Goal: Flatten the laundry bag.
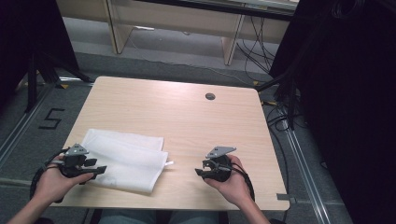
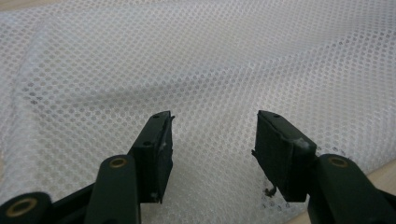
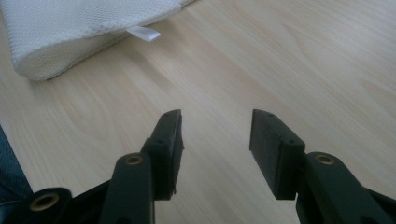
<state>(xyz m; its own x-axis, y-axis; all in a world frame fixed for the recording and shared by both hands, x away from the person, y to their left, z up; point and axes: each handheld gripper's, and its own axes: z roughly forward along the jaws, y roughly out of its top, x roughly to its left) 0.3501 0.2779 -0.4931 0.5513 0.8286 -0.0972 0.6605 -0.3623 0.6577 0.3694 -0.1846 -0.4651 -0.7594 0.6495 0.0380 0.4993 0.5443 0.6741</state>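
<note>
Hands low at the near edge of the table [image 1: 187, 112], one gripper in each. Left gripper [image 1: 95, 170] lying over the near left corner of a white mesh bag [image 1: 126, 161], jaws spread apart with the netting seen between and under them in the left gripper view, nothing pinched yet; hard to tell whether the pads [image 2: 159, 149] brush the cloth or hang just above it. Right gripper [image 1: 201, 171] on the other side, well apart from the bag, jaws wide open over bare wood, pointed toward the bag's right end and its small white tag [image 3: 144, 32]. Bag [image 3: 70, 32] folded over on itself, upper layer slanting across the lower, near the front left of the table, the tag sticking out at its right edge. Farther off, bare tabletop and a small round cable hole [image 1: 210, 96] near the far edge. Judged from this: work barely begun, or between steps. Nothing gripped, nothing lifted, the fold still loose and uneven. Left to do, most likely: close on the left corner, bring the right gripper across to the other end, then straighten or fold again.
</note>
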